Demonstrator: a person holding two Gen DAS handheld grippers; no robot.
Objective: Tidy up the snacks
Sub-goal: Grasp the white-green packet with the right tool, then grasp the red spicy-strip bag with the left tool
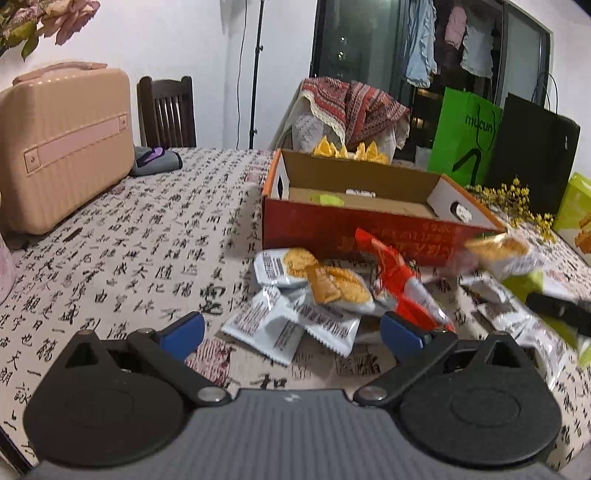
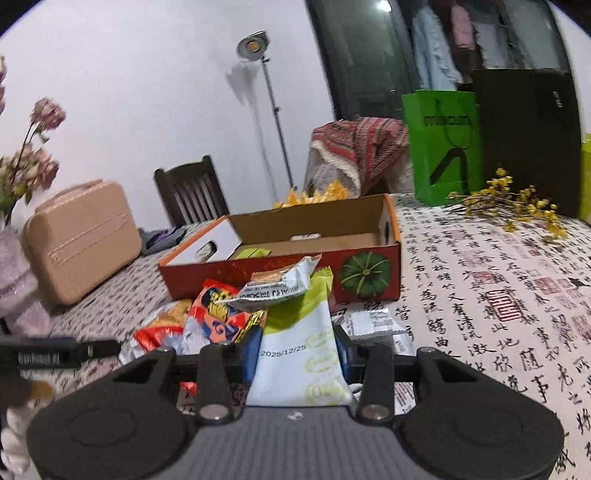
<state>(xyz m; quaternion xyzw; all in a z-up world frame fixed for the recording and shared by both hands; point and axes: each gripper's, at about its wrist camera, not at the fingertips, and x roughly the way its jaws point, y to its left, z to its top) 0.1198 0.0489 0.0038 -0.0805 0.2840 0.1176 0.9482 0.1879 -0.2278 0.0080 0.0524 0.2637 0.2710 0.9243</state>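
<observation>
blurred: snack packet (image 1: 498,249) | cut off: yellow-green bag (image 1: 576,218) | hidden: box (image 2: 280,273) floor

Both pictures were lit by indoor artificial light, moderately bright, with a slightly cool cast. In the right wrist view a studio lamp (image 2: 252,45) on a stand glowed at twelve o'clock and threw a soft grey shadow on the white wall (image 2: 147,92) beside it. A bright glare spot showed on the dark window (image 2: 383,5) at one o'clock. Fisheye distortion bent straight lines, with dark corners at the edges. Motion blur smeared the snack packets (image 1: 495,254) at three o'clock in the left wrist view.
</observation>
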